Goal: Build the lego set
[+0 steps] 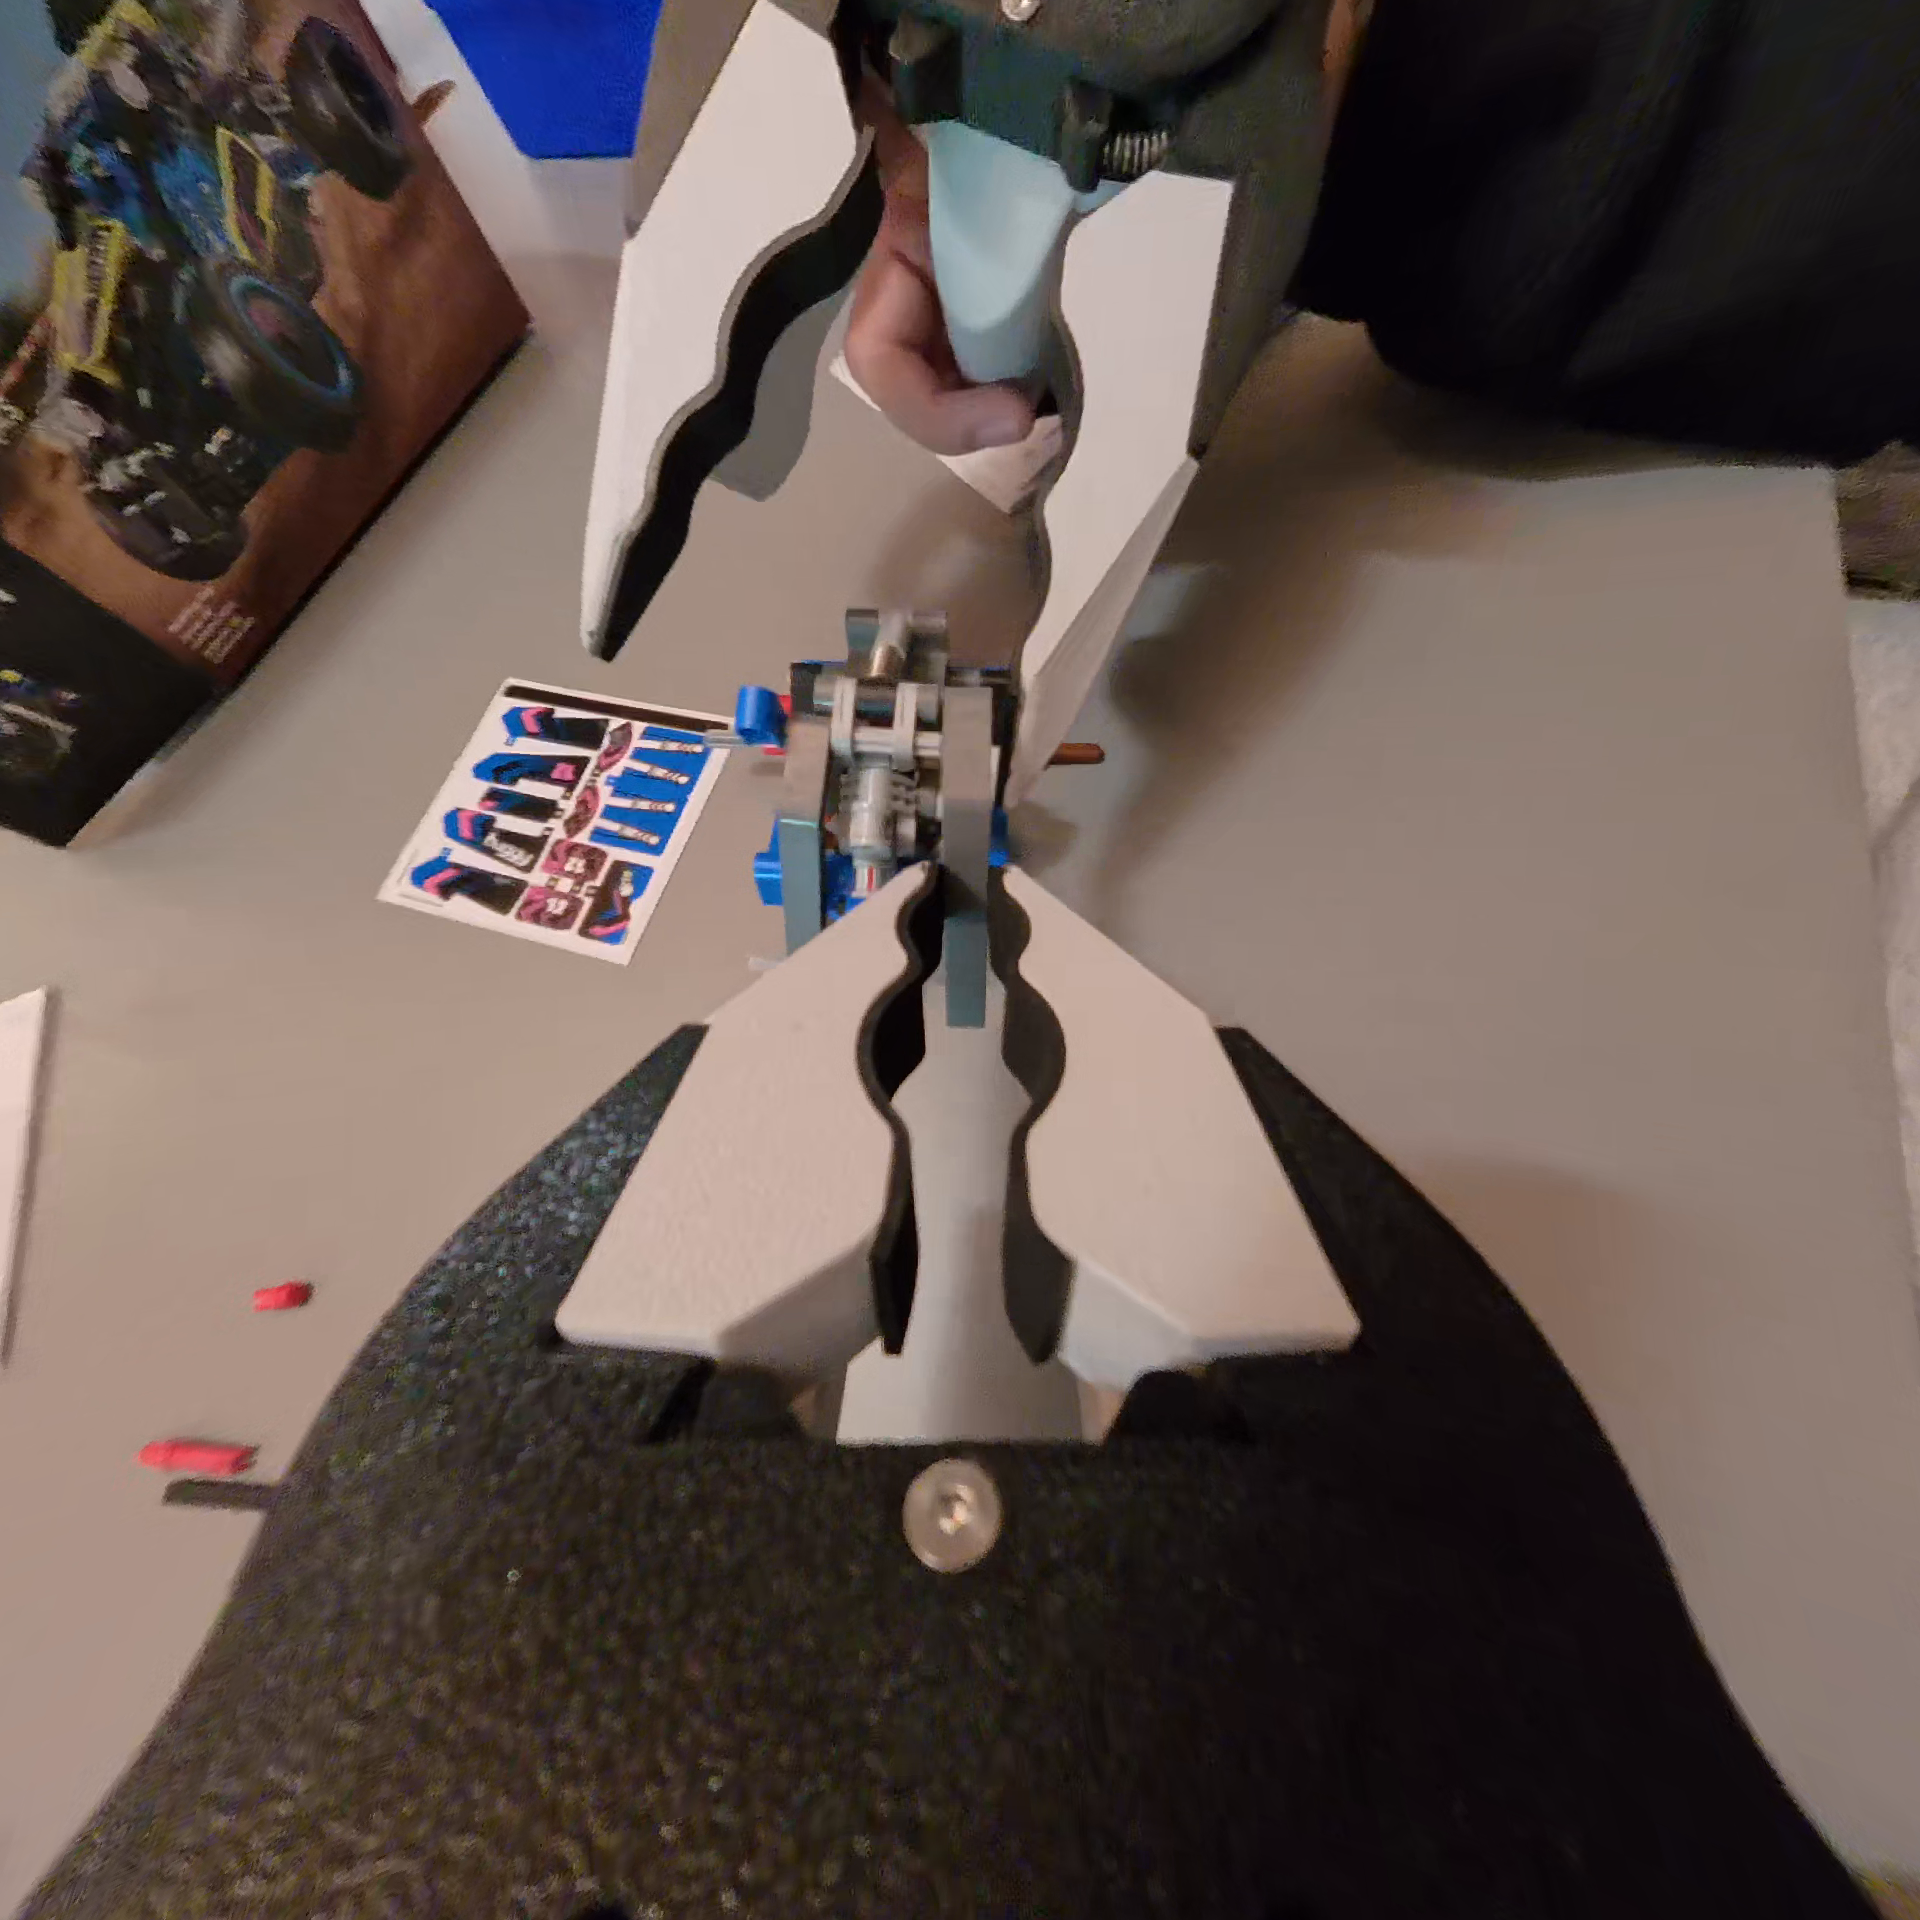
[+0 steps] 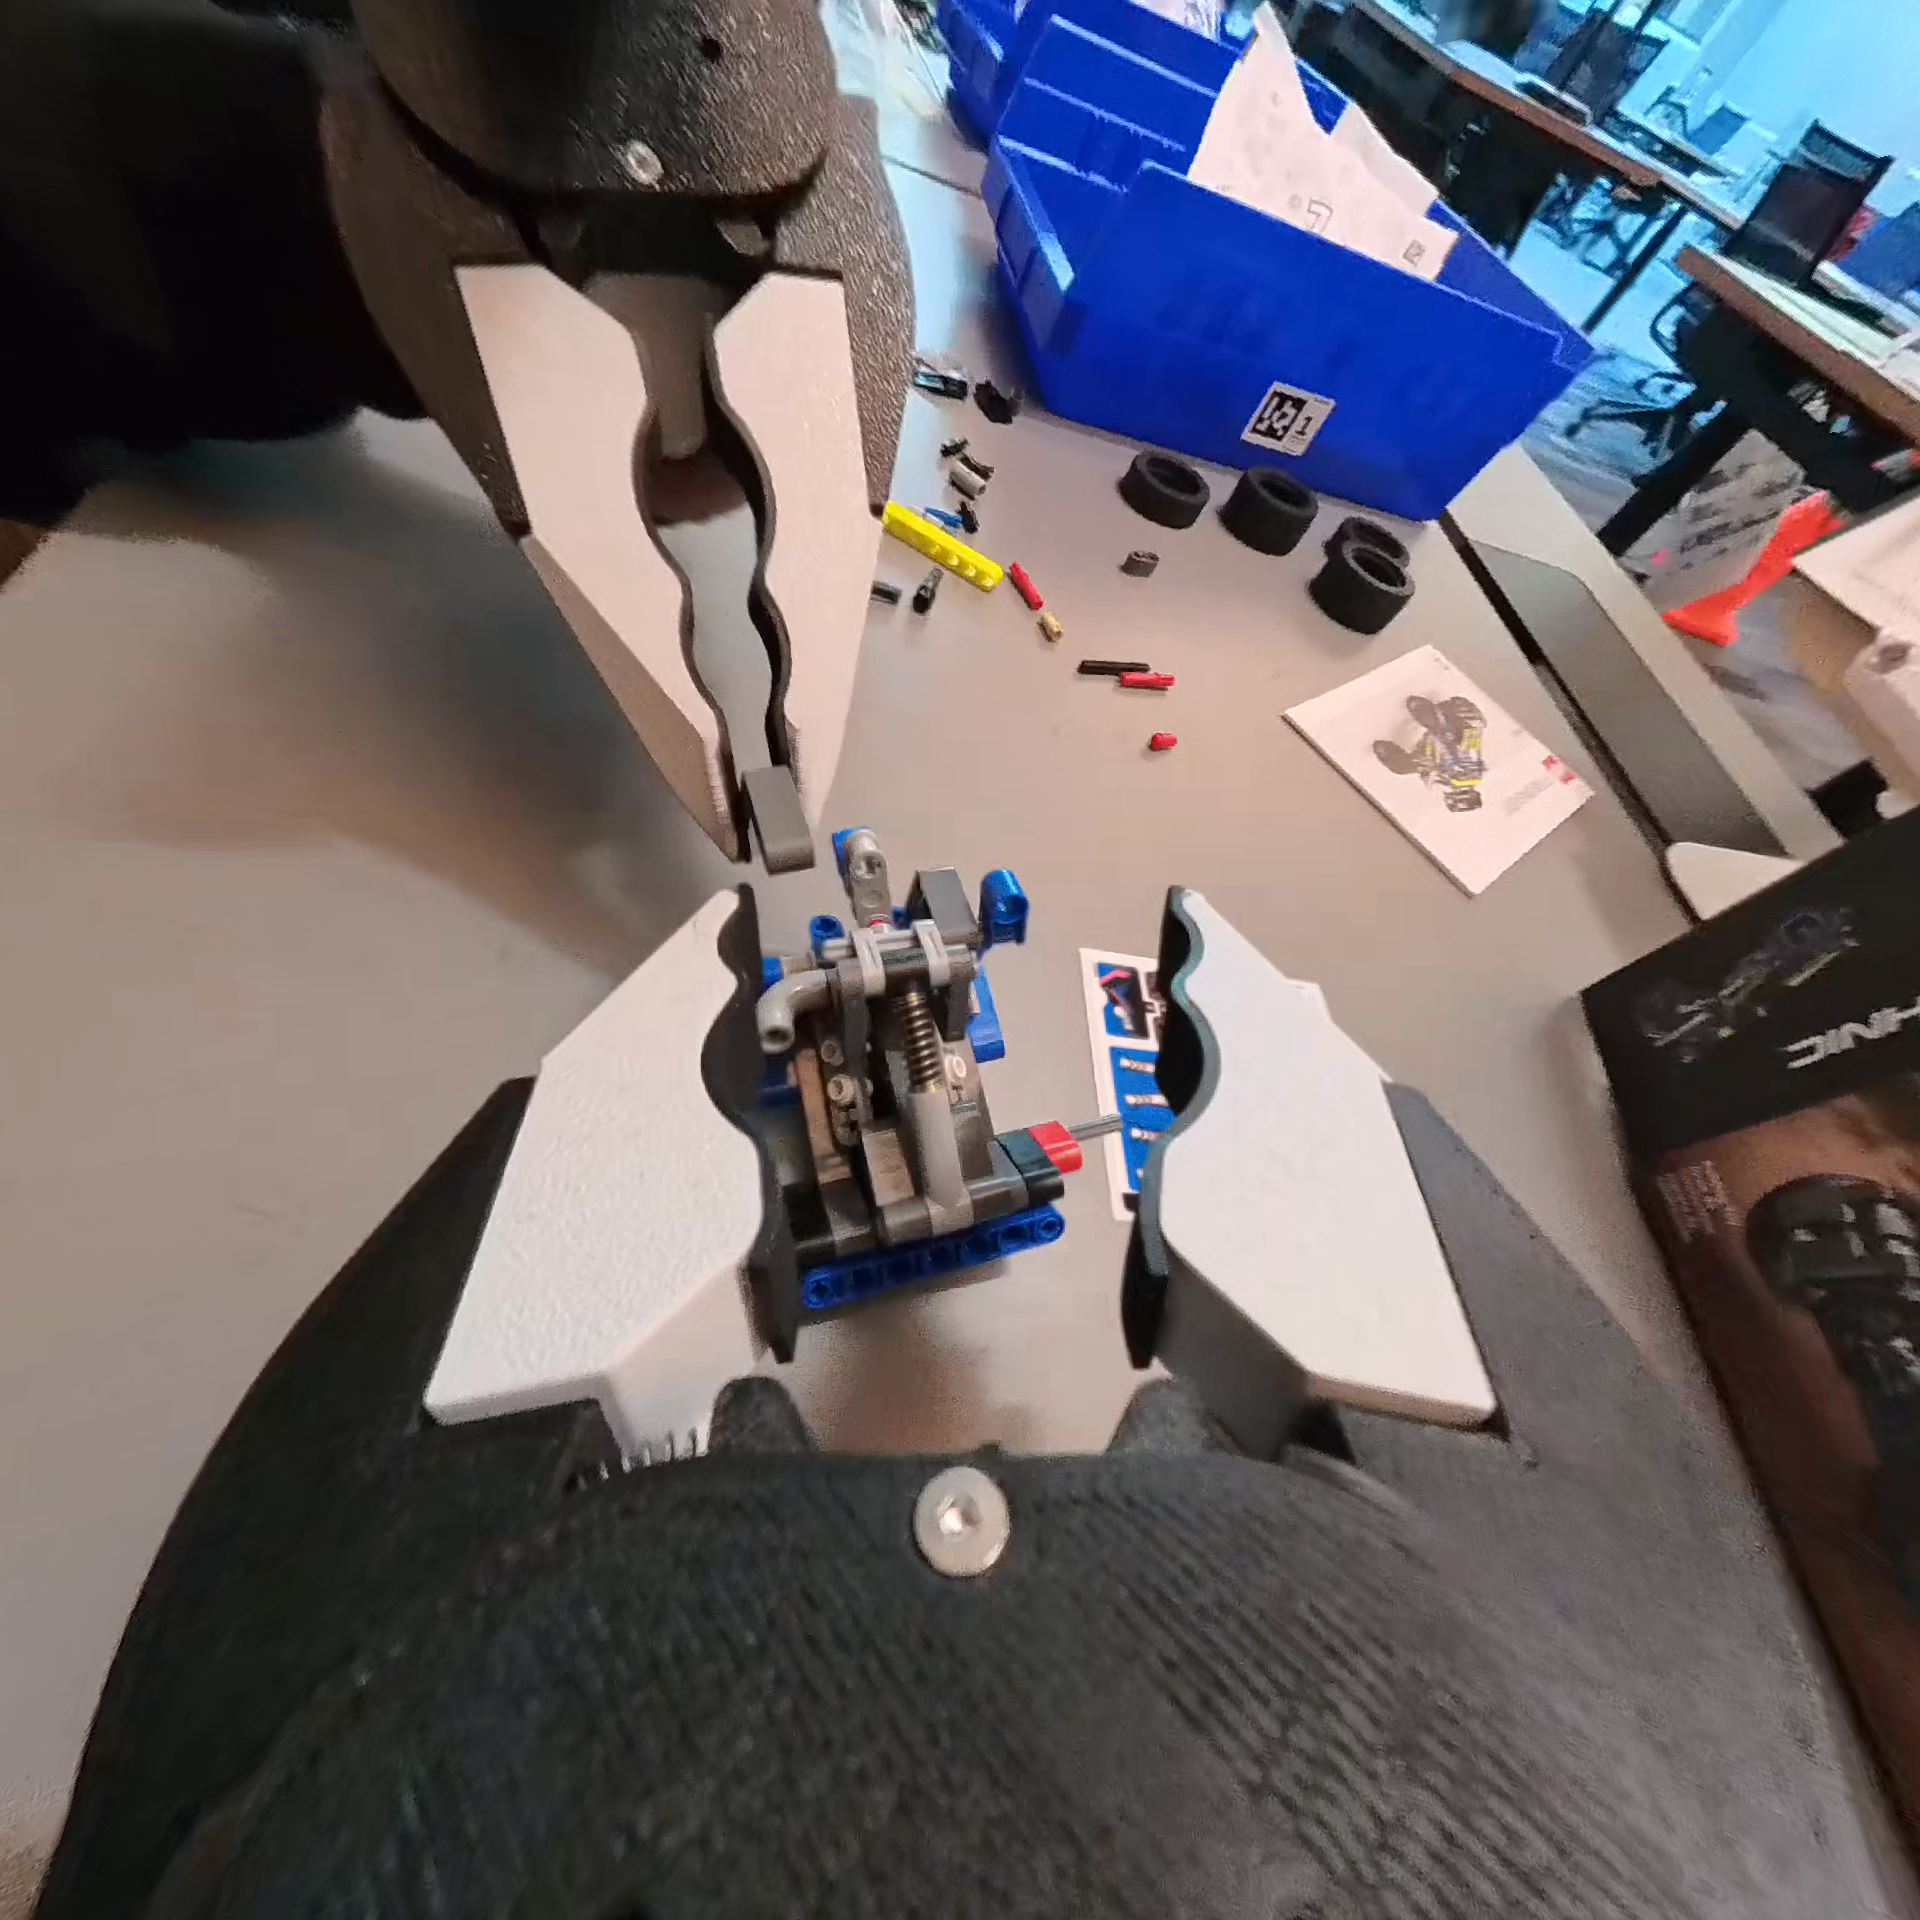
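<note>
The part-built lego model [image 2: 904,1101], grey and blue with a spring and a red-tipped axle, stands on the grey table [image 2: 312,831]. My right gripper [image 2: 956,914] is open with its jaws on either side of the model; the left finger [image 2: 623,1143] is against the model's side and the right finger is apart from it. My left gripper [image 1: 961,883] is shut on a short dark grey beam [image 1: 964,956]. It holds the beam [image 2: 777,821] just beyond the model's far left corner. The model also shows in the left wrist view [image 1: 883,769].
A sticker sheet [image 1: 556,821] lies beside the model. The set's box [image 1: 208,364] stands on one side. Blue bins [image 2: 1247,291], black tyres [image 2: 1268,509], a yellow beam [image 2: 940,545], loose pins [image 2: 1143,681] and a booklet [image 2: 1439,764] lie farther off.
</note>
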The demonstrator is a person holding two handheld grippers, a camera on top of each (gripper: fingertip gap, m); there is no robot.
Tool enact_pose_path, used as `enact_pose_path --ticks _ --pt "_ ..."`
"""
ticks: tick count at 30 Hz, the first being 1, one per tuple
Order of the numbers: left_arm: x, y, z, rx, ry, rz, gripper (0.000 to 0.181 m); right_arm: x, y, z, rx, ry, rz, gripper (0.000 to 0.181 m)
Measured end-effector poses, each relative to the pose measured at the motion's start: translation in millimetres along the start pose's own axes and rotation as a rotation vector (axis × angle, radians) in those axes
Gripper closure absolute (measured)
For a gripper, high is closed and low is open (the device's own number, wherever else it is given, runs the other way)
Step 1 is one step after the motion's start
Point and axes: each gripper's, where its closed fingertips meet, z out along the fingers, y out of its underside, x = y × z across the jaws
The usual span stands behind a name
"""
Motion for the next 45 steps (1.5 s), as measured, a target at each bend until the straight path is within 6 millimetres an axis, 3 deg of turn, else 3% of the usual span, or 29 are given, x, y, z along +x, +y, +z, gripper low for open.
enact_pose_path --ticks 10,20,45 --pt "1.8 16.4 8.3 -0.097 -0.02 -0.013 0.176 -6.6 8.5 1.1 0.003 -0.087 0.084 0.115" --pt "-1.3 12.7 12.4 -0.079 -0.047 -0.034 0.176 -10.4 7.0 -4.0 0.02 -0.126 0.085 0.135" --pt "-0.2 15.8 14.2 -0.104 -0.054 -0.015 0.176 -14.7 8.0 -1.8 0.031 -0.126 -0.025 0.136"
